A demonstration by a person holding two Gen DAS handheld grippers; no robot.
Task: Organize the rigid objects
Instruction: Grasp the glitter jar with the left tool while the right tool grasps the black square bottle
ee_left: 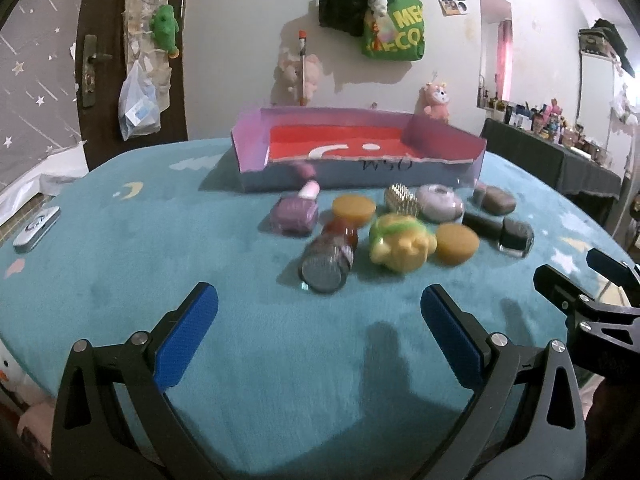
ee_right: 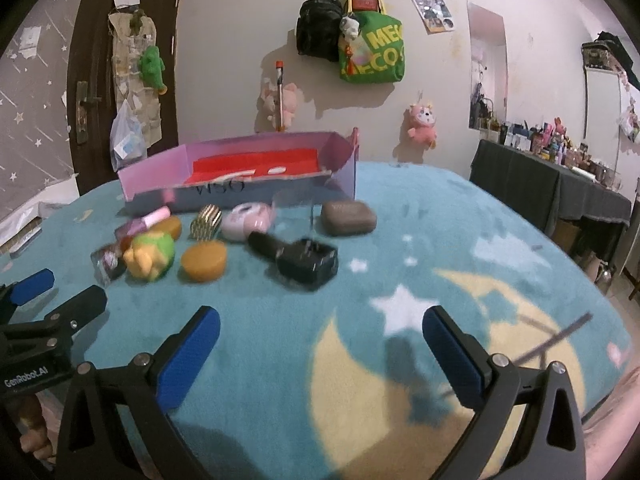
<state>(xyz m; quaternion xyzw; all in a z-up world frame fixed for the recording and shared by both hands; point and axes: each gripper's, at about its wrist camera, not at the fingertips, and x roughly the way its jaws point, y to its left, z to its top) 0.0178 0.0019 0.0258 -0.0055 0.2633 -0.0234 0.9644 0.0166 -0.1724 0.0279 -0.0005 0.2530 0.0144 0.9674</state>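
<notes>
Box front point(ee_right: 220, 189): handwritten "WSO", seen upside down
Green bag on wall point(ee_right: 374, 50): "MEG" over "ECOS", partly cut off by folds
Left gripper point(ee_right: 38, 286) body: "GenRobot.AI", white print
Posters, photos on wall: too small to read

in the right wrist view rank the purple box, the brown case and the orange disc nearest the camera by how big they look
1. purple box, largest.
2. brown case.
3. orange disc, close to the case, and nearer the camera, so unsure.
</notes>
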